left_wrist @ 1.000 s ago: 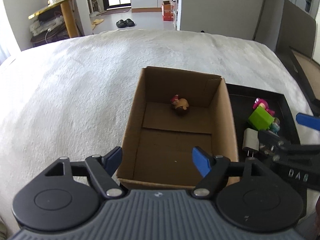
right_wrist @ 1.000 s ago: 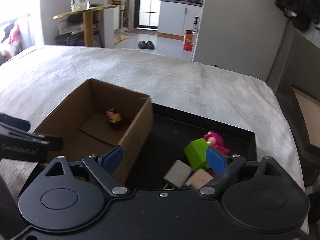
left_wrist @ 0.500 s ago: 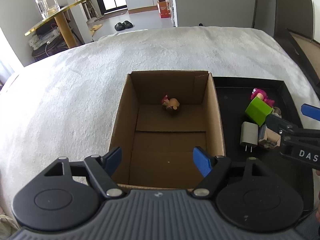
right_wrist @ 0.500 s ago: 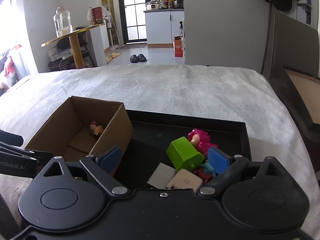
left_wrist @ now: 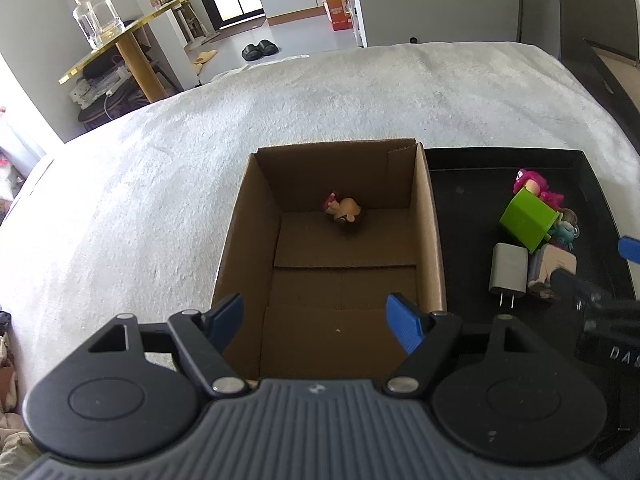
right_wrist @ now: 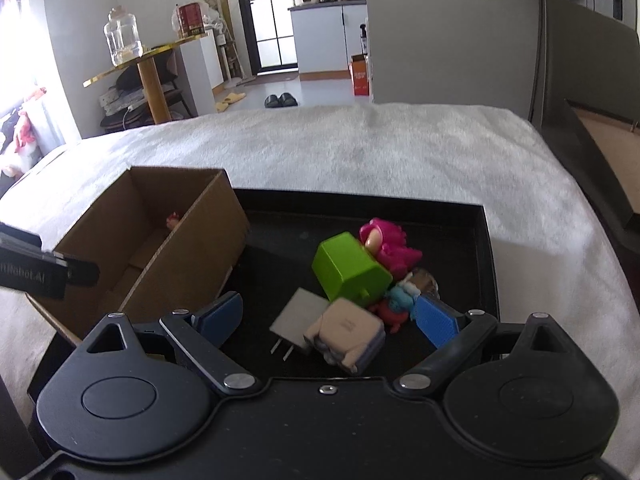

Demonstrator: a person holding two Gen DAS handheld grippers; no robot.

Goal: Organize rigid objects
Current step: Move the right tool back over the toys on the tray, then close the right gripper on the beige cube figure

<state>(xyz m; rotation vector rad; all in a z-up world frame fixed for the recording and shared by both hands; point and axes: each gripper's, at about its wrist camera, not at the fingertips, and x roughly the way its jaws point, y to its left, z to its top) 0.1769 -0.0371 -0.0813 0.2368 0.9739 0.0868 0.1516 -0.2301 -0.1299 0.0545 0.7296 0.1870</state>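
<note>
While both grippers hang empty over the white blanket, the scene reads from left to right as box, then tray. At the lower middle of the left wrist view the left gripper has its blue fingers well apart above the near end of the cardboard box, with nothing between them. One small toy figure lies on the box floor against the far wall. To the right, touching the box, sits the black tray, where the remaining things are heaped together: a grey plug adapter with two prongs toward the camera, a pale blocky toy against it, a green cube tilted on top, a pink-haired doll behind, and a small teal figure. The right gripper stands with its fingers spread wide around the near part of this heap; its jaws have just been opening, and the adapter and pale toy sit between them unpressed.

These pieces look light, hard and smooth, so they should not deform but may slip or tumble. The adapter is best taken across its flat sides, away from the prongs. The teal figure is mostly buried, and whatever lies beneath the cube cannot be made out; the box's near wall is cut off by the left gripper's body
</note>
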